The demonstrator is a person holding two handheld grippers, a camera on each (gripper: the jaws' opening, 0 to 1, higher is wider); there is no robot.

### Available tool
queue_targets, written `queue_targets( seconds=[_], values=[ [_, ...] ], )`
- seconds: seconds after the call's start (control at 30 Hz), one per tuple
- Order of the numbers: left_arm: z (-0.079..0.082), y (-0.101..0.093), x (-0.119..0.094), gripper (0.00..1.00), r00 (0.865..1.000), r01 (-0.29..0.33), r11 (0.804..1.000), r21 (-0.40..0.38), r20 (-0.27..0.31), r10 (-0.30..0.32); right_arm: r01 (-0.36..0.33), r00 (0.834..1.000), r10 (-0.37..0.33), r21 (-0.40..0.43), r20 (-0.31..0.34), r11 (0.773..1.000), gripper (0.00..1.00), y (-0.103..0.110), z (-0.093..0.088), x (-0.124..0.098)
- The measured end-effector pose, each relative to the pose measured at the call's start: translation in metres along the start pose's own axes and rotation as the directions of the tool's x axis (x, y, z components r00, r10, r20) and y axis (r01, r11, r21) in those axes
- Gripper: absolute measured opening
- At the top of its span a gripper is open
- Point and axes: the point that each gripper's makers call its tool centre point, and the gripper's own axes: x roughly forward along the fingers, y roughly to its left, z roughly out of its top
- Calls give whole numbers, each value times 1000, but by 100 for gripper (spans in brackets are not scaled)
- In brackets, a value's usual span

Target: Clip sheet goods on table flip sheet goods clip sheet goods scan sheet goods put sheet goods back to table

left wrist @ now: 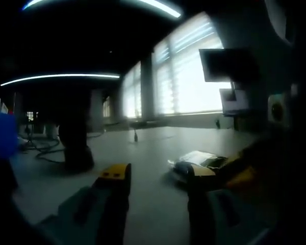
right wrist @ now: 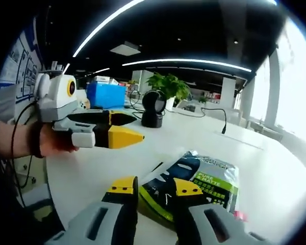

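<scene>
A flat green and dark packet of sheet goods (right wrist: pixel 206 176) lies on the white table (right wrist: pixel 112 168). In the right gripper view my right gripper (right wrist: pixel 154 188) stands open, with the packet's near edge reaching in between its yellow-tipped jaws. My left gripper (right wrist: pixel 138 128), held by a hand (right wrist: pixel 46 140), hovers to the left above the table with its jaws apart. In the dim left gripper view my left gripper (left wrist: pixel 158 172) is open with nothing in it. The packet (left wrist: pixel 199 160) lies just beyond its right jaw, and the right gripper (left wrist: pixel 245 176) comes in at that spot from the right.
A black round-headed scanner (right wrist: pixel 153 108) stands at the back of the table (left wrist: pixel 143 148) and shows as a dark scanner (left wrist: pixel 74 145) at the left. Behind it are a blue box (right wrist: pixel 106 95), a green plant (right wrist: pixel 169 87) and a cable (right wrist: pixel 211 113). A monitor (left wrist: pixel 227 64) hangs by the bright windows.
</scene>
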Motion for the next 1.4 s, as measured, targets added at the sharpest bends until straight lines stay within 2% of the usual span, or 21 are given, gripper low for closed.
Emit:
queue_targets(
  seconds=[0.5, 1.03, 1.4],
  values=[
    [0, -1, 0, 36, 1000, 2, 1000, 7, -2, -2, -30, 999, 31, 92, -9, 995, 3, 5, 1, -1],
    [0, -1, 0, 36, 1000, 4, 1000, 8, -1, -4, -52, 998, 56, 170, -18, 984, 4, 3, 1, -2],
    [0, -1, 0, 36, 1000, 3, 1000, 6, -1, -3, -73, 997, 79, 305, -8, 949, 3, -1, 1, -3]
  ],
)
